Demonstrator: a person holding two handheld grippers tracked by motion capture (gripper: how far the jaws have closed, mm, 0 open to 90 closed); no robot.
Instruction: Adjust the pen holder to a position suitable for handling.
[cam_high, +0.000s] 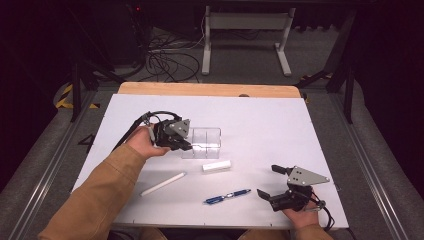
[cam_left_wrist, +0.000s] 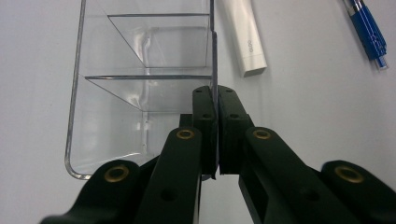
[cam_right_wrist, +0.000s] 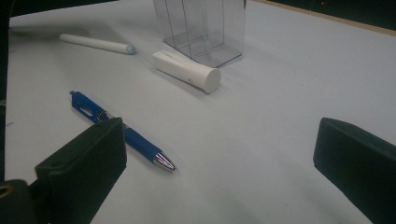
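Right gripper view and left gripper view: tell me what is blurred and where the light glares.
Right gripper view: its own black jaws are soft and out of focus at the bottom, while the blue pen and white tube are sharper. Left gripper view: the clear organizer shows pale reflections on its walls; the jaws clamping its wall are fairly sharp.

Your left sleeve (cam_high: 95, 195) is tan-brown cloth reaching to the wrist; a strip of the same cloth shows at your right wrist (cam_high: 305, 232). Your left tongs (cam_high: 186, 145) are black, with a grey three-cornered plate on top bearing small dark holes, and a black cable looping from the far side. In the left gripper view their links carry brass-coloured bushings. Your right tongs (cam_high: 272, 181) match: black body, grey drilled plate, black cable at the near right.
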